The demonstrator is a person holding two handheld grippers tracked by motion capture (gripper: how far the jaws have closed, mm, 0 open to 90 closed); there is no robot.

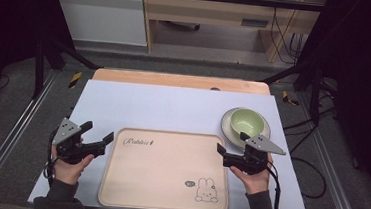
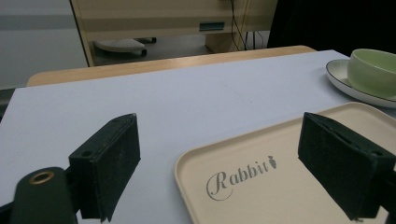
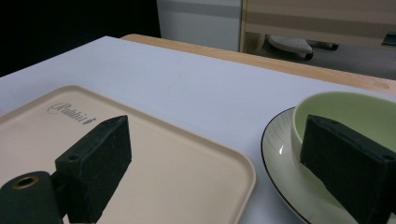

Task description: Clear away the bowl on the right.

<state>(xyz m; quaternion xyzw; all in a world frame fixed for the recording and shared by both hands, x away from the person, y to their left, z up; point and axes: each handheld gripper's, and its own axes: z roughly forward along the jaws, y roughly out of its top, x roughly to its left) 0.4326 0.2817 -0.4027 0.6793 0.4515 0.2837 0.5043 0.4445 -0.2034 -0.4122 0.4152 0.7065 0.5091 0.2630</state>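
A beige tray (image 1: 165, 170) printed with "Rabbit" and a small rabbit drawing lies at the front middle of the white table. A pale green bowl (image 1: 247, 122) stands on a white plate (image 1: 266, 132) behind the tray's right corner. My left gripper (image 1: 99, 131) is open beside the tray's far left corner, nothing between its pads. My right gripper (image 1: 231, 142) is open at the tray's far right corner, just in front of the plate. In the left gripper view the open left gripper (image 2: 224, 163) frames the tray's corner (image 2: 187, 163). In the right gripper view the open right gripper (image 3: 222, 163) spans the tray's edge (image 3: 233, 163) and the plate (image 3: 280, 158) with the bowl (image 3: 341, 107).
The white table top (image 1: 173, 106) reaches back to a wooden strip (image 1: 180, 80). Dark frame bars and cables stand on both sides of the table, and a wooden cabinet (image 1: 206, 11) stands behind it.
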